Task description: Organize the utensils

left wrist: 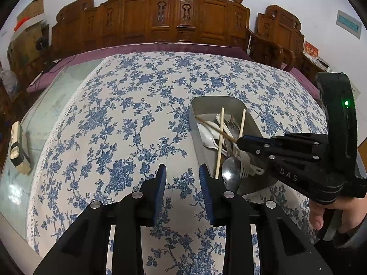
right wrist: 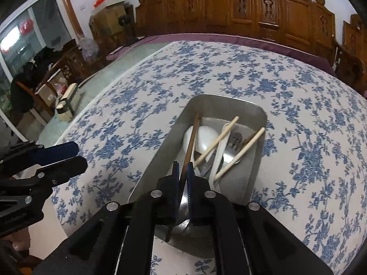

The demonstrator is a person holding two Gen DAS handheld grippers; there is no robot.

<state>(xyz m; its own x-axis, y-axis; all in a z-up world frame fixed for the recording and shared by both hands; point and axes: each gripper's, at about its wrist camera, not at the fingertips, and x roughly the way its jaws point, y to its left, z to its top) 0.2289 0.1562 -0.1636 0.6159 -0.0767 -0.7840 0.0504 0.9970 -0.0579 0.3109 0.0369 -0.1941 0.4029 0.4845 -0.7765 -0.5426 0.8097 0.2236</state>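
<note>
A metal tray (right wrist: 158, 153) on the blue-flowered tablecloth holds several utensils: two pale chopsticks (right wrist: 219, 138), a white plastic spoon (right wrist: 205, 135), a metal fork (right wrist: 235, 138) and a metal spoon (left wrist: 230, 174). My right gripper (right wrist: 182, 166) reaches over the tray's near end and is shut on a dark brown chopstick (right wrist: 192, 137), which slants up toward the tray's far left corner. The left wrist view shows the same grip, right gripper (left wrist: 240, 140) on the brown chopstick (left wrist: 215, 128). My left gripper (left wrist: 182, 168) hovers over bare cloth just left of the tray (left wrist: 199, 142), open, nothing between its fingers.
A wooden block (left wrist: 18, 149) with a black band lies on the glass tabletop (left wrist: 57, 96) left of the cloth. Carved wooden chairs (left wrist: 160, 18) line the far edge. A person's hand (left wrist: 332, 215) holds the right gripper's handle. Boxes and clutter (right wrist: 45, 87) stand at far left.
</note>
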